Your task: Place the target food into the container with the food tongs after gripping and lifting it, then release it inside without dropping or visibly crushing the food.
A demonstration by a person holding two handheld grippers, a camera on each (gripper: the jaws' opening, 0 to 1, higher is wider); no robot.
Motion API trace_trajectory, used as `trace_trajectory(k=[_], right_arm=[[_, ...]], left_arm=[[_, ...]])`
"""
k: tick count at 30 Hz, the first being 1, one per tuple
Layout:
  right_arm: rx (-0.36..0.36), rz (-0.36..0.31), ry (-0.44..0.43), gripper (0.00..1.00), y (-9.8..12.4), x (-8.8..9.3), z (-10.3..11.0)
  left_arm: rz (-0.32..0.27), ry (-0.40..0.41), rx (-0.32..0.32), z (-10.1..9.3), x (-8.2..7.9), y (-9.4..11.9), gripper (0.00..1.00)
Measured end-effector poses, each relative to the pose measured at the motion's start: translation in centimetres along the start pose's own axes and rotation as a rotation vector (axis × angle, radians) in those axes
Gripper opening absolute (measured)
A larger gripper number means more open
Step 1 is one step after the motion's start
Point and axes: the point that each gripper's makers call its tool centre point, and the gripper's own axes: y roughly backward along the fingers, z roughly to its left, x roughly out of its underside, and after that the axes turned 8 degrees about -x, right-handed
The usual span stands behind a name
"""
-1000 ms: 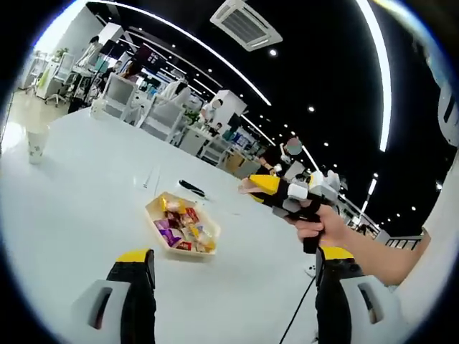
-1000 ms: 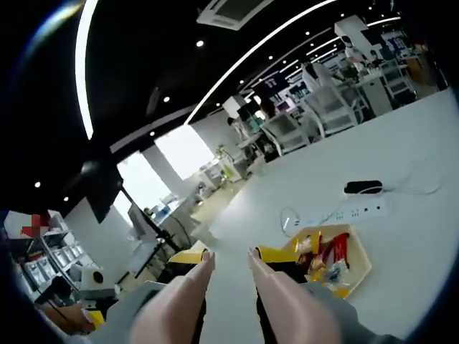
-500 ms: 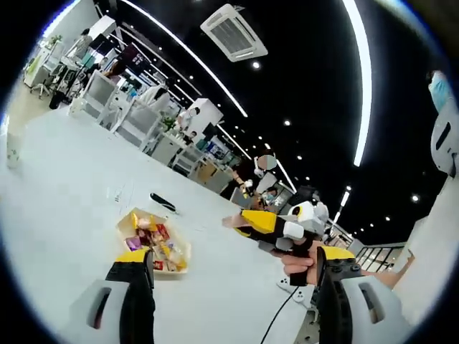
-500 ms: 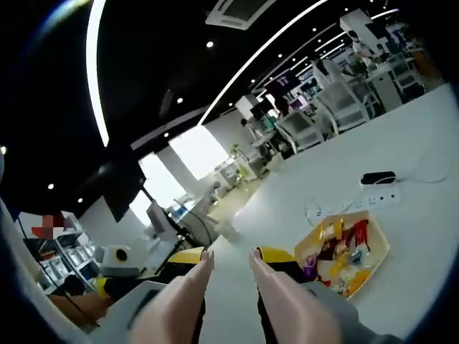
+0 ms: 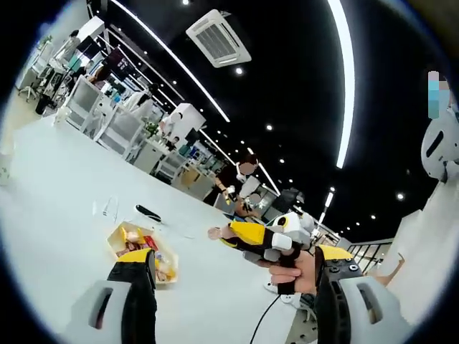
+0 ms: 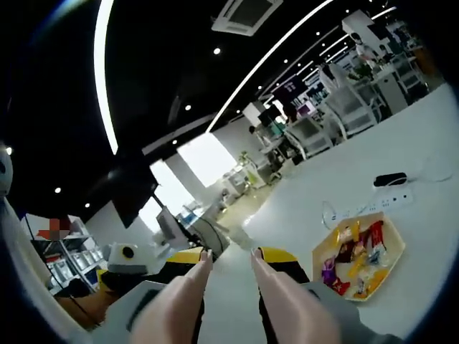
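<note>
- Left gripper (image 5: 226, 276), bottom of left gripper view: jaws spread wide, holding nothing.
- Right gripper (image 6: 229, 252), bottom centre of right gripper view: jaws a narrow gap apart, nothing between them.
- Tray (image 6: 358, 252) of wrapped snacks (image 6: 356, 254) on white bench (image 6: 315, 193), lower right; in left gripper view lower left, tray (image 5: 141, 251).
- Power strip (image 6: 380, 202) beyond tray.

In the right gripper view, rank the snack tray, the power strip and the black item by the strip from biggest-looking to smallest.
1. snack tray
2. power strip
3. black item
The tray sits nearer the camera, so true sizes stay unsure.
</note>
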Motion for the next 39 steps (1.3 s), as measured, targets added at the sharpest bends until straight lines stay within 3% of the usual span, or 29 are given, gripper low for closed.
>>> trace_trajectory(k=[2, 4, 15, 16, 22, 29, 39], right_arm=[[0.011, 0.001, 0.007, 0.29, 0.1, 0.2, 0.0], [0.029, -0.038, 0.061, 0.29, 0.2, -0.1, -0.1], [0.019, -0.054, 0.047, 0.29, -0.7, 1.4, 2.1], [0.055, -0.081, 0.136, 0.29, -0.7, 1.1, 2.0], [0.056, -0.141, 0.188, 0.28, -0.4, 0.9, 3.3], [0.021, -0.119, 0.142, 0.28, -0.9, 1.3, 3.9], [-0.111, -0.088, 0.096, 0.28, -1.0, 1.9, 6.5]], left_arm=[[0.011, -0.013, 0.007, 0.0, 0.3, 0.2, 0.89], [0.023, -0.027, 0.011, 0.0, 0.6, 0.4, 0.86], [0.052, -0.021, 0.045, 0.3, 0.7, 2.4, 0.84], [0.057, -0.023, 0.052, 0.5, 0.8, 2.7, 0.84], [0.086, -0.044, 0.082, 0.5, 1.2, 2.7, 0.84], [0.066, -0.059, 0.090, 0.5, 0.2, 2.3, 0.83], [0.082, -0.107, 0.068, 0.4, 1.1, 2.6, 0.79]])
